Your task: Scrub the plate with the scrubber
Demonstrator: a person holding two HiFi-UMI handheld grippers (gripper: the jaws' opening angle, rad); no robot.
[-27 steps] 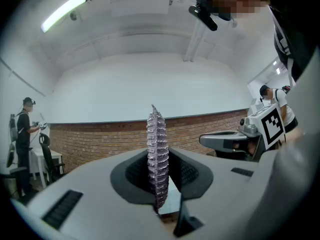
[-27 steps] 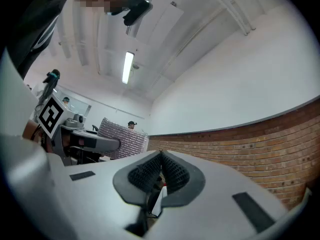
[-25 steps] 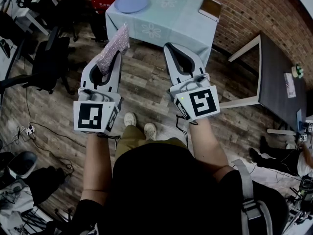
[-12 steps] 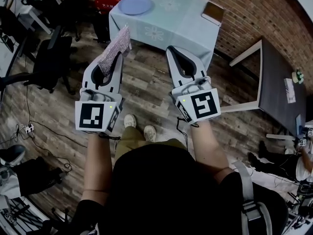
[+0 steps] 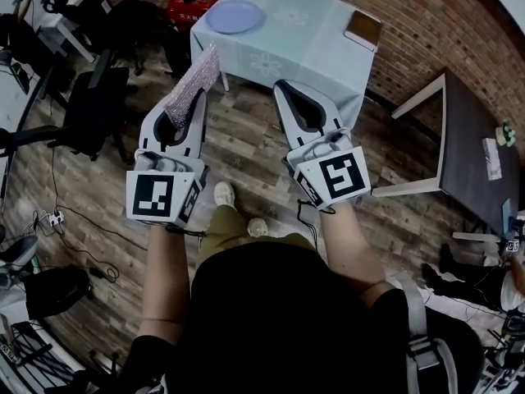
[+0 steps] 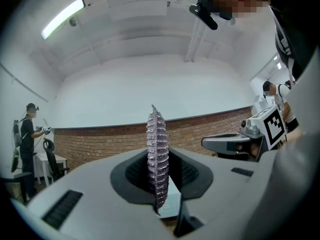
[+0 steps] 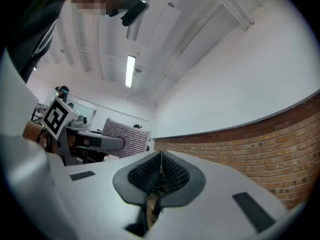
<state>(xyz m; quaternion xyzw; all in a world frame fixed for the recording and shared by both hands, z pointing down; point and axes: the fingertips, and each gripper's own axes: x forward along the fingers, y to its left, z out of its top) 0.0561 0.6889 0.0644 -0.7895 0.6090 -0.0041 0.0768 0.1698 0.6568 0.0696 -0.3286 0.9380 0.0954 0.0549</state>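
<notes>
The left gripper's [image 5: 194, 98] jaws pinch the seemingly soft, light scrubber [image 5: 195, 76] by its lower edge, the right gripper's [image 5: 285, 85] jaws are closed empty, and the rigid-looking plate [image 5: 234, 16] lies on the bench [image 5: 316, 35], well apart.

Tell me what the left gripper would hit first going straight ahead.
Probably the brick wall: the left gripper, shut on the scrubber, seems aimed above the table; depth unclear.
</notes>
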